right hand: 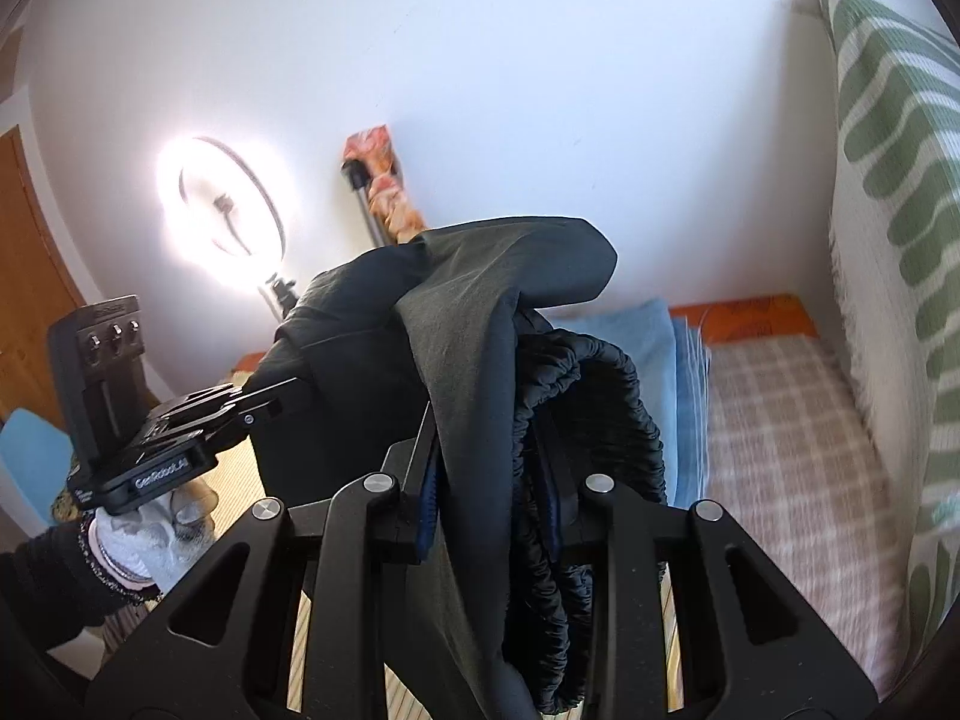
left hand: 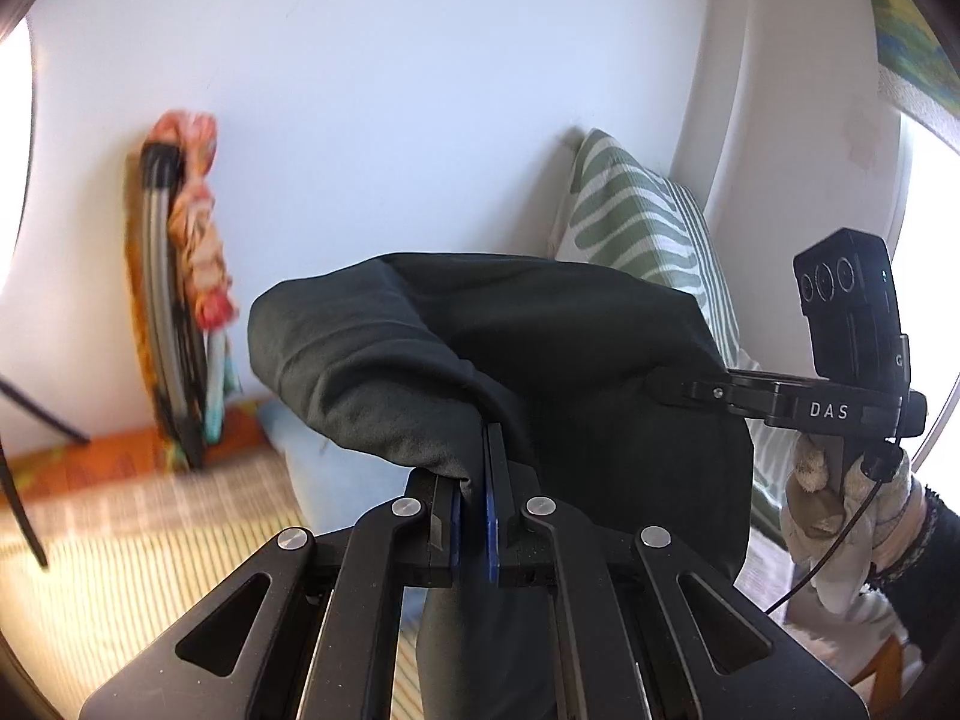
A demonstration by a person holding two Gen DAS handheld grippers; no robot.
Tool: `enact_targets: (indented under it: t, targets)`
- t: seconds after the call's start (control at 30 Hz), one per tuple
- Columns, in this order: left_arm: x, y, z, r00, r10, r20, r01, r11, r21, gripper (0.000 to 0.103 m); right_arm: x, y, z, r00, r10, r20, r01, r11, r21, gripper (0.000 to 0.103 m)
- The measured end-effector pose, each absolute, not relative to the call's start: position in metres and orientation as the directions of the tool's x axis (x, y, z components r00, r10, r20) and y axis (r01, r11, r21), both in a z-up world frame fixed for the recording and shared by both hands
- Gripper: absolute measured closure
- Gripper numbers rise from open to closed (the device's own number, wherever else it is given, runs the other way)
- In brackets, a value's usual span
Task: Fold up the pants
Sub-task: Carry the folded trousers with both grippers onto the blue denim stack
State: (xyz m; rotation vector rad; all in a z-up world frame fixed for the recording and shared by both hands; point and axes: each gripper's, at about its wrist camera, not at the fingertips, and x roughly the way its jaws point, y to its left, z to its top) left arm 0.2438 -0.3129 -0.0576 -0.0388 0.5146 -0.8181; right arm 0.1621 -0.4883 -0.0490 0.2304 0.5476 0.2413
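A pale wall stood behind a checked bed cover, with dark pants held up between two tongs.

In the left wrist view, a blurred patterned bundle leaned against the wall at nine o'clock; at centre the left gripper was pressed nearly shut on a fold of the pants, which bulged up toward twelve o'clock, and a green-striped pillow stood at two o'clock. The gloved right hand held its tool at three o'clock. In the right wrist view, a glowing ring light sat at ten o'clock, and the right gripper clamped the pants, their gathered waistband looping out toward three o'clock before folded blue cloth.
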Motion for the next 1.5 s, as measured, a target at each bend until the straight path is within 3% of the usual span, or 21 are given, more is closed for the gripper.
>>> enact_targets:
  t: [0.43, 0.77, 0.87, 0.93, 1.03, 1.4, 1.5]
  targets:
    - [0.310, -0.347, -0.066, 0.595, -0.681, -0.426, 0.679, 0.710, -0.186, 0.099, 0.248, -0.518, -0.050, 0.838, 0.242, -0.490, -0.121, 0.956, 0.265, 0.075]
    - [0.363, -0.363, -0.115, 0.548, -0.612, -0.570, 0.621, 0.754, -0.213, 0.099, 0.322, -0.534, -0.109, 0.765, 0.150, -0.627, -0.030, 0.980, 0.198, 0.074]
    - [0.375, -0.362, -0.118, 0.568, -0.568, -0.596, 0.581, 0.789, -0.198, 0.093, 0.340, -0.542, -0.120, 0.749, 0.100, -0.654, 0.019, 0.985, 0.173, 0.067]
    - [0.378, -0.358, -0.118, 0.576, -0.559, -0.596, 0.565, 0.799, -0.203, 0.093, 0.346, -0.550, -0.120, 0.742, 0.052, -0.668, 0.077, 0.984, 0.162, 0.050]
    - [0.377, -0.355, -0.118, 0.576, -0.549, -0.605, 0.565, 0.803, -0.190, 0.072, 0.344, -0.558, -0.115, 0.753, 0.042, -0.656, 0.108, 0.976, 0.187, 0.034]
    - [0.352, -0.322, -0.108, 0.581, -0.557, -0.593, 0.548, 0.807, -0.221, 0.060, 0.300, -0.546, -0.102, 0.765, -0.004, -0.644, 0.133, 0.979, 0.152, 0.032]
    - [0.338, -0.319, -0.096, 0.585, -0.563, -0.583, 0.557, 0.802, -0.216, 0.050, 0.278, -0.536, -0.093, 0.776, -0.014, -0.631, 0.139, 0.979, 0.150, 0.032]
